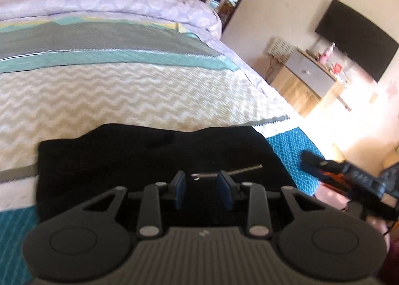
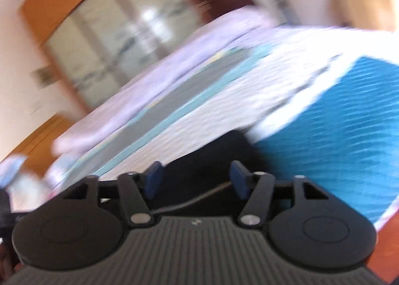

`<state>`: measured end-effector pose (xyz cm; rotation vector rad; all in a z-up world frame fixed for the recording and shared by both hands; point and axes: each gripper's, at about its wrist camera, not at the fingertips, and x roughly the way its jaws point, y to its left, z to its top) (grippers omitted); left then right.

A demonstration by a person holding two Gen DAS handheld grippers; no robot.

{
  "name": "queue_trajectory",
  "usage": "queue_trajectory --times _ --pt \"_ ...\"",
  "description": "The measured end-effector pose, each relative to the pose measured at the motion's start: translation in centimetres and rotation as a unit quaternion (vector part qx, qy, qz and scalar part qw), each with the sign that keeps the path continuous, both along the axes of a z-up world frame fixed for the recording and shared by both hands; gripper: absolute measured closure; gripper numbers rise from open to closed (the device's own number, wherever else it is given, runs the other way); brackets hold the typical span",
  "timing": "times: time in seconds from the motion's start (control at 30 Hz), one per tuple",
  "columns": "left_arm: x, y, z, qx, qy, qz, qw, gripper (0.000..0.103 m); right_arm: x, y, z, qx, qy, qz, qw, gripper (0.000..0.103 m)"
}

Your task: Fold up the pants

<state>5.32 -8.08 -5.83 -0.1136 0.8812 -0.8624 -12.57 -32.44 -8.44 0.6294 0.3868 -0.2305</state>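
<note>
pants: folded, black, on bed, long axis crosswise ahead of left claw | left claw: narrow, empty | right claw: wide, empty

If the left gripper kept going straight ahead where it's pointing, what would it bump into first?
Most likely the black pants lying folded on the bed. The left gripper points down at them with its jaws open and nothing between, though how far off they lie is hard to judge.
</note>
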Motion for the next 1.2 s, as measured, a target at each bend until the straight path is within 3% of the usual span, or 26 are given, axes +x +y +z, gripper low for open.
queue_trajectory --times 0.1,0.17,0.23,0.3,0.37,0.4,0.43,0.47,0.57,0.77,0.87,0.97,1.07,1.17,1.2 --pt "1.0 -2.8 -2.2 0.016 0.034 -0.014 0.9992 0.074 -1.8 -3.6 -1.7 0.038 0.022 -0.04 0.998 0.033" --pt "1.3 -4.4 -4.9 0.054 0.059 -0.019 0.9966 0.077 -2.3 -4.6 -3.0 0.074 0.031 -0.039 0.996 0.033" --pt "0.4 -4.6 -6.1 0.059 0.017 -0.015 0.998 0.081 -1.6 -3.7 -4.4 0.11 0.037 -0.026 0.993 0.033" --pt "0.0 -4.7 -6.1 0.064 0.011 -0.014 0.9978 0.081 -0.7 -2.5 -5.3 0.121 0.055 -0.002 0.991 0.034" --pt "0.2 -4.8 -6.0 0.068 0.022 -0.011 0.9974 0.081 1.2 0.7 -4.9 0.125 0.072 0.032 0.989 0.044" --pt "0.3 -4.8 -5.9 0.069 0.026 -0.009 0.9972 0.08 1.1 1.4 -4.6 0.123 0.076 0.032 0.989 0.069" --pt "0.4 -4.8 -5.6 0.071 0.03 -0.007 0.997 0.08 0.8 1.6 -4.1 0.123 0.083 0.037 0.988 0.084" --pt "0.3 -4.7 -5.2 0.068 0.036 -0.004 0.997 0.078 1.5 2.0 -3.1 0.131 0.081 0.039 0.987 0.084" --pt "0.4 -2.6 -3.4 0.026 0.063 0.012 0.9976 0.069 1.1 2.9 0.1 0.115 0.043 0.055 0.991 0.086" --pt "0.0 7.0 0.6 -0.068 0.048 0.102 0.9913 0.055 3.7 10.1 6.8 0.051 -0.013 0.165 0.985 0.085" --pt "0.1 12.1 1.1 -0.09 0.051 0.158 0.982 0.053 6.2 15.6 8.6 0.014 -0.01 0.248 0.969 0.085" --pt "0.1 16.8 0.6 -0.11 0.061 0.209 0.9699 0.049 9.0 21.9 8.3 -0.037 0.013 0.326 0.945 0.085" --pt "0.0 19.5 -0.8 -0.109 0.072 0.248 0.9599 0.048 11.3 27.2 5.4 -0.067 0.061 0.383 0.919 0.084" --pt "0.1 20.5 -2.9 -0.105 0.098 0.26 0.9547 0.048 13.8 30.3 0.4 -0.103 0.125 0.413 0.896 0.085" --pt "0.1 20.5 -3.4 -0.102 0.105 0.262 0.954 0.048 13.5 31.1 -0.1 -0.128 0.114 0.422 0.89 0.084"
